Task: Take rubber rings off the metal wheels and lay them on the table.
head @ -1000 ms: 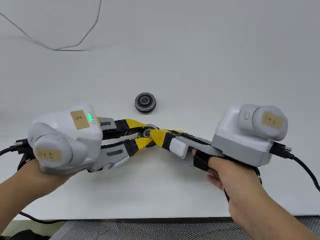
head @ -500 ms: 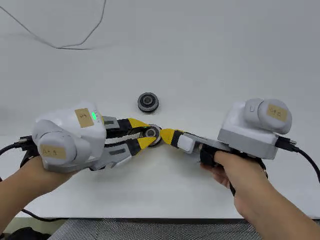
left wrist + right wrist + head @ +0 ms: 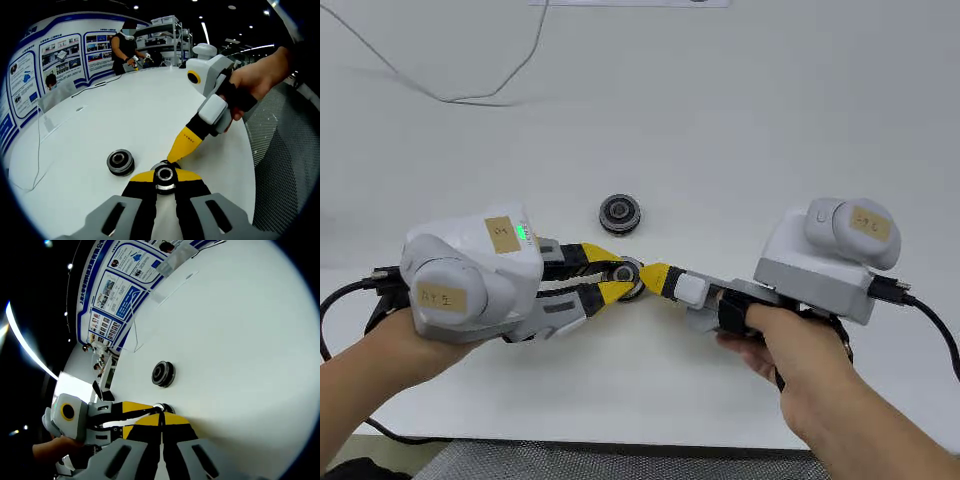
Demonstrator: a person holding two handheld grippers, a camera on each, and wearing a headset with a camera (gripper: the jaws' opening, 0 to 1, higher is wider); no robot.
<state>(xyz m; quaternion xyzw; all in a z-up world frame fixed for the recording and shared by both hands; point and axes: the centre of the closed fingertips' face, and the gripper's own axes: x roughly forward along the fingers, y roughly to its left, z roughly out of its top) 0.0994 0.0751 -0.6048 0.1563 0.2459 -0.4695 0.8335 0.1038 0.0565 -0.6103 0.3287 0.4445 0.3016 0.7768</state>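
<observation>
My left gripper [image 3: 620,273] holds a small metal wheel [image 3: 628,272] between its yellow tips, just above the white table [image 3: 740,140]. In the left gripper view the wheel [image 3: 165,176] sits squarely between the jaws. From the right, my right gripper [image 3: 653,274] comes in shut, its yellow tip [image 3: 175,156] touching that wheel's rim. I cannot tell whether it pinches the rubber ring. A second wheel [image 3: 620,213] with a black ring lies flat on the table behind them, also seen as a dark disc [image 3: 163,373] in the right gripper view.
A thin grey cable [image 3: 470,95] runs across the table's far left. The table's front edge [image 3: 620,438] lies just under my wrists, with a grey mesh surface [image 3: 620,465] below it. People stand at a far table [image 3: 127,47] in the background.
My right gripper has drawn back to the right, from overlapping the held wheel to touching its right edge. The left gripper still holds the wheel. The head camera has tipped slightly.
</observation>
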